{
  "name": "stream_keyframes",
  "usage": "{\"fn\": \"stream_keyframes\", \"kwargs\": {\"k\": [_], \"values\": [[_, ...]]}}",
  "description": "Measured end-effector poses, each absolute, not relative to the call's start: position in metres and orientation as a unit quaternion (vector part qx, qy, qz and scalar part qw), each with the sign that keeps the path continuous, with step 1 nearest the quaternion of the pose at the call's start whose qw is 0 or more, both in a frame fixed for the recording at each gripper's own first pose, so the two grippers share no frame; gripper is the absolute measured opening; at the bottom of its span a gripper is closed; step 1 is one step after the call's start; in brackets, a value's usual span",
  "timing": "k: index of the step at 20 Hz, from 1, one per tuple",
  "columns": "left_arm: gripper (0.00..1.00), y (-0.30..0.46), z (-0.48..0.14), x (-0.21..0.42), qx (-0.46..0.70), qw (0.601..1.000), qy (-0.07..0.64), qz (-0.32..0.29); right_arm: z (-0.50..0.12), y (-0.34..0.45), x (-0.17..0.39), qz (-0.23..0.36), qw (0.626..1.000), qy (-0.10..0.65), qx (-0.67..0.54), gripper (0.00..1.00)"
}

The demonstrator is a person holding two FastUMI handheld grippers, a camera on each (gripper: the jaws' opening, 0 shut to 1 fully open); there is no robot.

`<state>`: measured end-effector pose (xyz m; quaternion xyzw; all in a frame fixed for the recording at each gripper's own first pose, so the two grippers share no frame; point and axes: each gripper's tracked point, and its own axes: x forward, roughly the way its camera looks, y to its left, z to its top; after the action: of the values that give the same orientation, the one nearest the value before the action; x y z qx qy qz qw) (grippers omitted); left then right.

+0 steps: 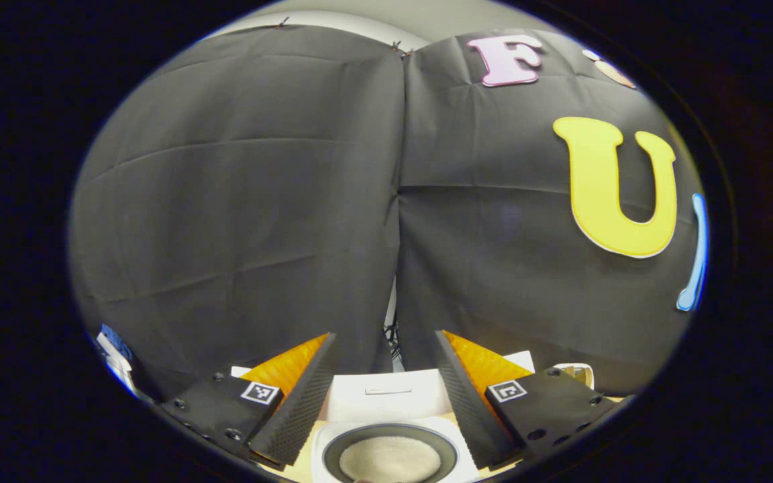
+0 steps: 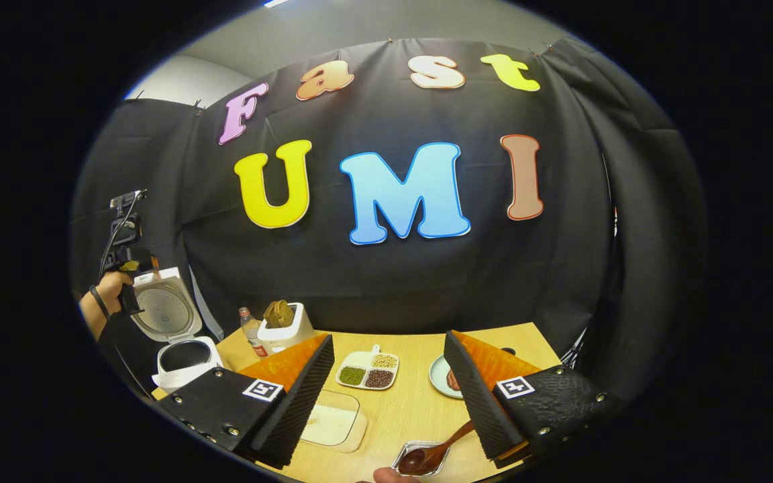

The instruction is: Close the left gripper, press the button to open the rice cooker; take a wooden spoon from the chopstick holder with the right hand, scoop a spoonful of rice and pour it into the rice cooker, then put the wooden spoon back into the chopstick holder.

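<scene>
My left gripper (image 1: 383, 335) is open and hangs right above the white rice cooker (image 1: 457, 433). The cooker's lid (image 1: 386, 396) stands up, and pale rice (image 1: 390, 459) lies in its dark pot. The right gripper view has the same cooker (image 2: 182, 359) at the table's far left, lid raised, with a hand (image 2: 101, 298) holding the left gripper (image 2: 125, 261) over it. My right gripper (image 2: 390, 335) is open above the table. Under it a wooden spoon (image 2: 437, 451) rests with its bowl in a small holder (image 2: 405, 464); its handle slants up beside the right finger.
On the wooden table (image 2: 413, 419) stand a bottle (image 2: 252, 332) and a white toaster (image 2: 286, 329) with bread at the back. A divided dish of beans (image 2: 366, 372), a clear box of rice (image 2: 333, 419) and a plate (image 2: 441, 377) lie mid-table.
</scene>
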<state>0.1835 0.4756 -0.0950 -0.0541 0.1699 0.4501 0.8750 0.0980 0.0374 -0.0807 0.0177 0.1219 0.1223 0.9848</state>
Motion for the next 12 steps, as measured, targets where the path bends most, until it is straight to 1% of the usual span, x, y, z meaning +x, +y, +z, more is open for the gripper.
{"fn": "stream_keyframes", "kwargs": {"k": [5, 6, 9, 10, 11, 12], "values": [[0.97, 0.471, -0.095, 0.180, -0.047, 0.875, 0.164, 0.454, -0.076, 0.040, 0.091, 0.137, 0.984, 0.117, 0.009, 1.00], [1.00, 0.469, -0.096, 0.180, -0.049, 0.875, 0.165, 0.453, -0.074, 0.040, 0.089, 0.140, 0.983, 0.116, 0.009, 1.00], [1.00, 0.461, -0.098, 0.177, -0.049, 0.877, 0.167, 0.448, -0.072, 0.039, 0.085, 0.144, 0.983, 0.112, 0.006, 1.00], [0.98, 0.458, -0.100, 0.176, -0.051, 0.877, 0.168, 0.447, -0.069, 0.038, 0.084, 0.143, 0.984, 0.107, 0.006, 1.00], [1.00, 0.456, -0.102, 0.175, -0.051, 0.878, 0.168, 0.445, -0.065, 0.038, 0.083, 0.142, 0.985, 0.099, 0.007, 1.00], [0.97, 0.454, -0.103, 0.174, -0.052, 0.878, 0.170, 0.443, -0.061, 0.037, 0.081, 0.139, 0.986, 0.091, 0.009, 1.00]]}}
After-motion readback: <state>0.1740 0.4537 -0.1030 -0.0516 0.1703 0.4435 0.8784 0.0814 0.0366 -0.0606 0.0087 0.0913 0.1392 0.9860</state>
